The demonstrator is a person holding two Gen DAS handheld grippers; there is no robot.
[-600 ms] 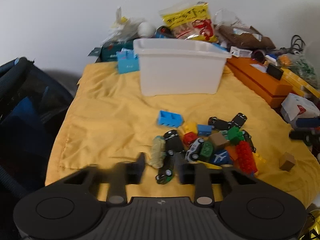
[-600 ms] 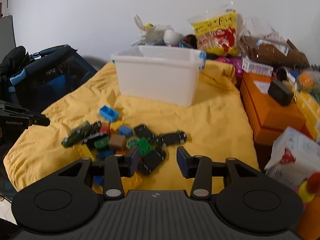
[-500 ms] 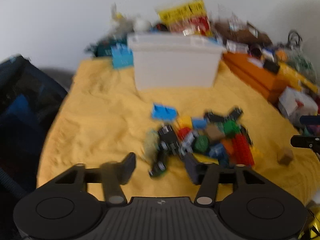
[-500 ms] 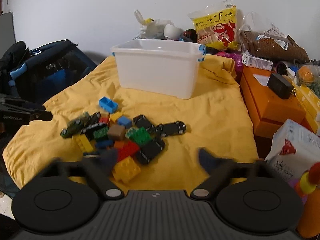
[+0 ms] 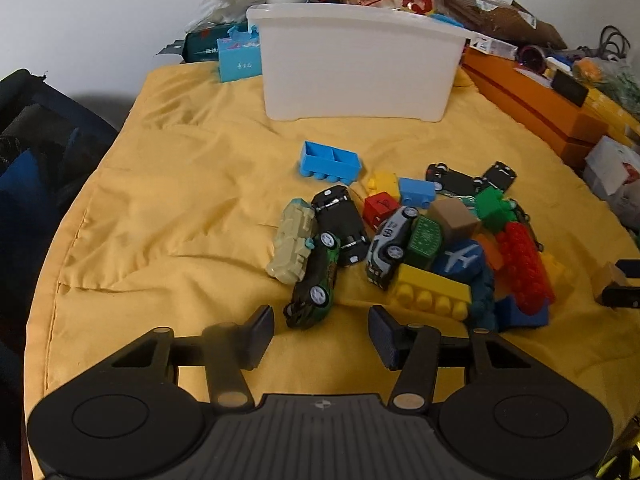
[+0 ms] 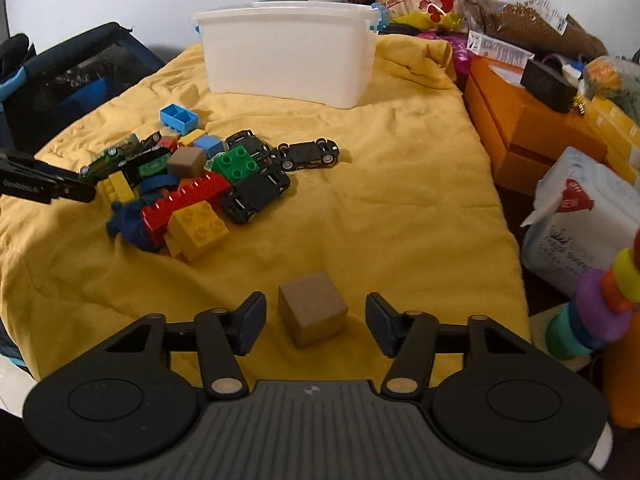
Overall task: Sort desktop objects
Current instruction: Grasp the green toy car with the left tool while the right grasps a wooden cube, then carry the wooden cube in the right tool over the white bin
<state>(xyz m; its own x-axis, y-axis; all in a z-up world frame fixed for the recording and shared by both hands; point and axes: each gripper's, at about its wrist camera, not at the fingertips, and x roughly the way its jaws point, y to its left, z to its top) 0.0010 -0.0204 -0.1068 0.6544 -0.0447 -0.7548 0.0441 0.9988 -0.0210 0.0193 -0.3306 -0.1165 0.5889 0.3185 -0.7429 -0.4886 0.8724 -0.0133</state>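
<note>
Right wrist view: right gripper [image 6: 316, 322], fingers spread, holding nothing; brown cube [image 6: 312, 308] on yellow cloth [image 6: 400, 220] between them, touching neither. Toy pile [image 6: 192, 184] far left; white bin [image 6: 288, 60] beyond it. Left wrist view: left gripper [image 5: 321, 334], fingers spread, empty; green car [image 5: 314, 280] just beyond the fingertips, at the pile's near left edge, beside a beige toy [image 5: 292, 246].
</note>
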